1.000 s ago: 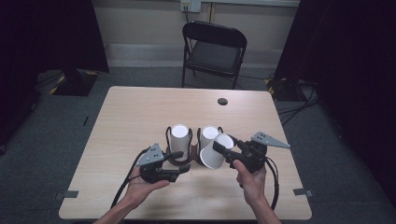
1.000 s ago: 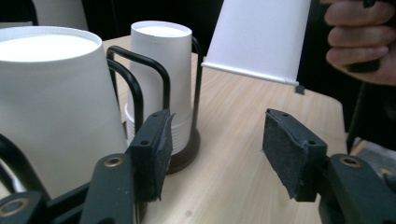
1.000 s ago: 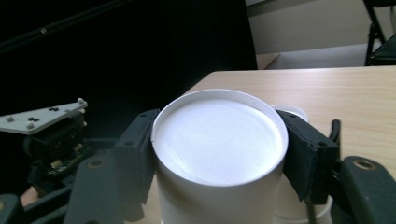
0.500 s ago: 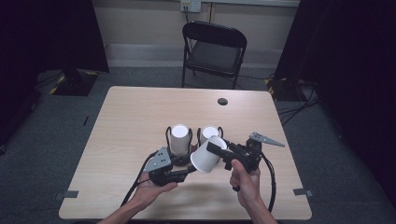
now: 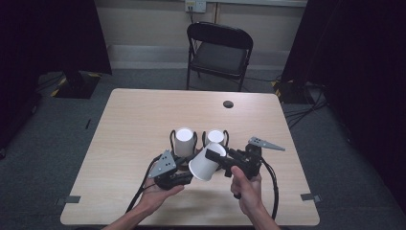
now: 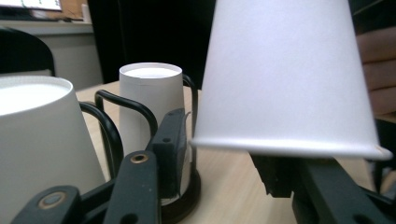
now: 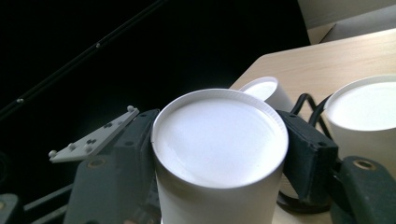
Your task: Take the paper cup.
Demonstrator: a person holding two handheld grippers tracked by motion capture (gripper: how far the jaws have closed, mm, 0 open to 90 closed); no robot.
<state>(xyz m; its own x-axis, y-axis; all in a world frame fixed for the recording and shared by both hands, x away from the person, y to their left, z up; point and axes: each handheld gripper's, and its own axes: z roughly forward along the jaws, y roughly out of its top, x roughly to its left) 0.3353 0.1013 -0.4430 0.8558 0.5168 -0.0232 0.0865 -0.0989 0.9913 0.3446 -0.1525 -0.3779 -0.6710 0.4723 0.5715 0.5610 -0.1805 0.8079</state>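
Right gripper (image 7: pixel 219 154): its two black jaws clamp an upturned white paper cup (image 7: pixel 218 140) at centre, flat base facing the camera. At two o'clock a second upturned cup (image 7: pixel 362 109) stands on the wooden table (image 7: pixel 322 56); a third cup (image 7: pixel 261 91) peeks behind. At nine o'clock, a grey plate (image 7: pixel 93 136).

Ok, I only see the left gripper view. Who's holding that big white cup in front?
Observer: The right gripper; its jaws squeeze the cup near its closed end.
Operator: Is it straight?
Observer: No. The high view shows it tilted, open end low and toward that view's left.
Operator: Anything farther back?
Observer: A small dark round spot near the far edge of the table.
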